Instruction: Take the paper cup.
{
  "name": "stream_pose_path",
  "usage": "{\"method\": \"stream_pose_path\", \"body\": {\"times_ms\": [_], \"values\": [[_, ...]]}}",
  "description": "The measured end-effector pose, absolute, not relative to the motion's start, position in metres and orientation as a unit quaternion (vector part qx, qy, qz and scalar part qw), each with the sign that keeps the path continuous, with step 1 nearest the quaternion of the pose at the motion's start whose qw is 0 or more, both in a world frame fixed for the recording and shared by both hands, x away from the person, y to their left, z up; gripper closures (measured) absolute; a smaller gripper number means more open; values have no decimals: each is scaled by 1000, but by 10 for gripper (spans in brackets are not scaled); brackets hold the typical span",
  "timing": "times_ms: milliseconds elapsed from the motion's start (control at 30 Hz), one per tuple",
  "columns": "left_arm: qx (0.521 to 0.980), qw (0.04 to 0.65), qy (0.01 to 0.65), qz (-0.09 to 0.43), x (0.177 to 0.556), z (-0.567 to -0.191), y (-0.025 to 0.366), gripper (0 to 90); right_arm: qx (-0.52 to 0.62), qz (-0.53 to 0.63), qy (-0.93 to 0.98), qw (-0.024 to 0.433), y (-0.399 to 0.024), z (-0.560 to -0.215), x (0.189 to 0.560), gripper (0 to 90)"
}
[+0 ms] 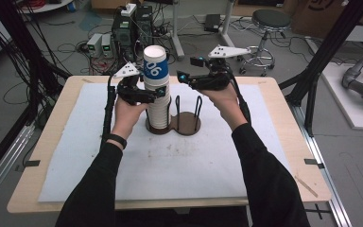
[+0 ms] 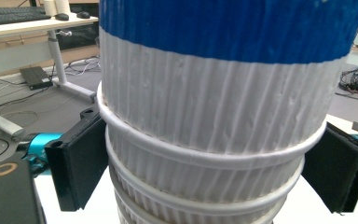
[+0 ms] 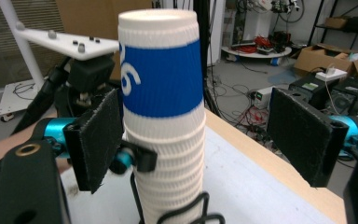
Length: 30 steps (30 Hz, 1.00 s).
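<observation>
A tall stack of upturned white ribbed paper cups [image 1: 157,101] stands in the left ring of a brown two-ring holder [image 1: 188,126] with black wire posts. The top cup [image 1: 154,64] carries a blue band with white digits. My left gripper [image 1: 157,93] is shut on the stack about halfway up. In the left gripper view its pads [image 2: 81,163] press the rolled rims of the stack [image 2: 205,140] from both sides. My right gripper [image 1: 187,69] hangs open just right of the top cup. In the right gripper view the stack [image 3: 161,93] rises ahead between its spread jaws, untouched.
The holder sits on a white mat [image 1: 170,165] over a wooden table [image 1: 283,142]. Its right ring holds no cups. Beyond the far edge are computer boxes [image 1: 132,28], cables and a stool [image 1: 269,21]. Black frame posts [image 1: 321,56] stand at both sides.
</observation>
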<state>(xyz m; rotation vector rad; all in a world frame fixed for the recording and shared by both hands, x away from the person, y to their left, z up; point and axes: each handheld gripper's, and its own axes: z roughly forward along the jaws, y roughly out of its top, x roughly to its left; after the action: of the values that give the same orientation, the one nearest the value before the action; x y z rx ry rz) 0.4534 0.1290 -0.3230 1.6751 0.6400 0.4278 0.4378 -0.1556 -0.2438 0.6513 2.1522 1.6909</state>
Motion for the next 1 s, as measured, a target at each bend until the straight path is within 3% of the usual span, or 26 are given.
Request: {"method": "stream_pose_path", "body": {"times_ms": [867,933,1000], "values": [[723,605,277,186,453,-323,129,111,255,586,757,136,-74,-217,466,197],[723,605,278,186,453,-323,129,111,256,586,758,130,-73,-218,467,282],[722,605,278,186,453,-323,129,111,251,586,761,123,-73,-219,468,292]]}}
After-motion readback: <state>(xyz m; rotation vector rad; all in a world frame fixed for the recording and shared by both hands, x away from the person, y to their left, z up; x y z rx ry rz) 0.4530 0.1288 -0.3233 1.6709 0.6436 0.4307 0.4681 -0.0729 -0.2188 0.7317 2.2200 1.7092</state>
